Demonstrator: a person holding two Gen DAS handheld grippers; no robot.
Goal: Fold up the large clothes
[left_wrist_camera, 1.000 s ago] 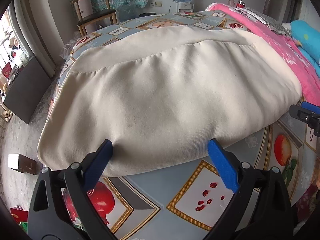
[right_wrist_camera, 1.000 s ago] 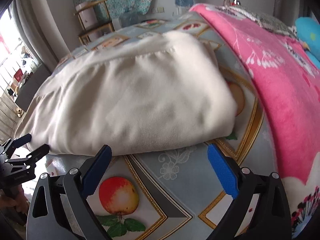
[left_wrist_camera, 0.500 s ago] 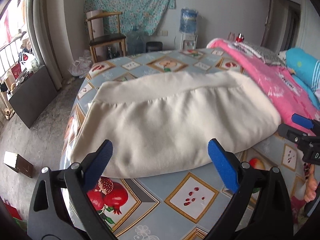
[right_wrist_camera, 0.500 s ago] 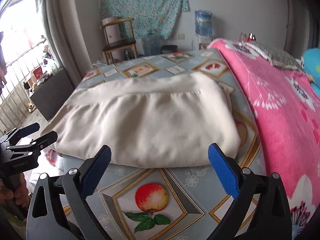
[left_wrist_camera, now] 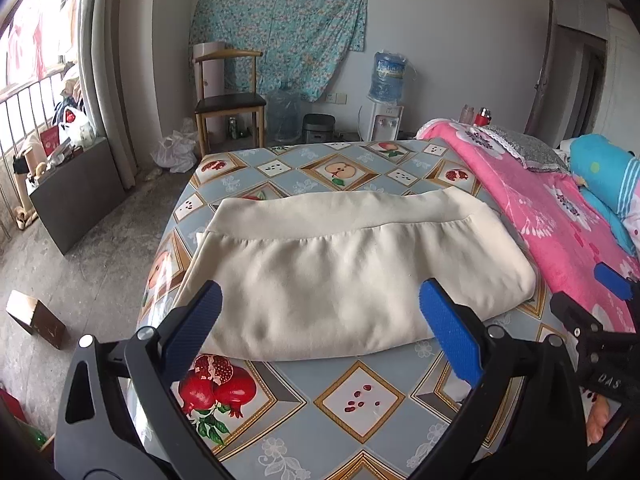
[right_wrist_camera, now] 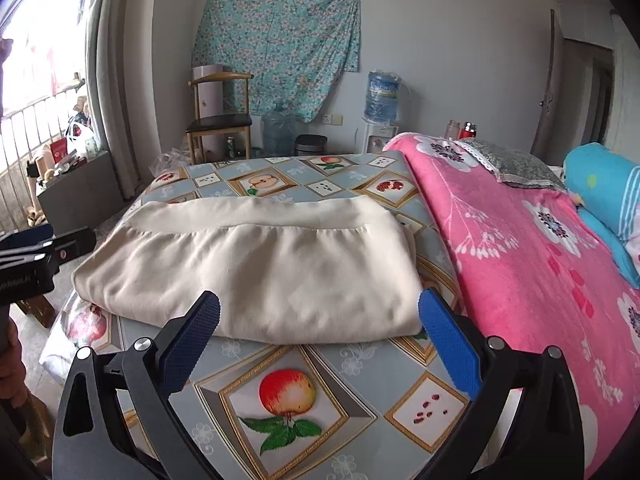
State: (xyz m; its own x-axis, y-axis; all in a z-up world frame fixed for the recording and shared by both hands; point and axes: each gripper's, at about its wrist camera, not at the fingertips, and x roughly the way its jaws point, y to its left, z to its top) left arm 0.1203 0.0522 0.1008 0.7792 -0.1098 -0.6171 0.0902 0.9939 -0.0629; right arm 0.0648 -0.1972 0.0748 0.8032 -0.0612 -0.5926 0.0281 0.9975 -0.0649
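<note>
The bed (left_wrist_camera: 360,408) now shows widely ahead of both tools, since they have drawn back and risen from the cream garment (left_wrist_camera: 352,276). It lies folded flat just beyond the fingertips, touched by neither. The left hand-held gripper (left_wrist_camera: 320,320) and right hand-held gripper (right_wrist_camera: 320,324) both gape wide and empty, so this fold looks finished.

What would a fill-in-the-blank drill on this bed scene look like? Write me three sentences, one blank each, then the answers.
1. The folded garment on the fruit-print sheet is ____ in colour.
2. The blanket beside the garment, on its right, is ____.
3. Both the left gripper and the right gripper are ____, holding nothing.

Missing words: cream; pink; open
</note>
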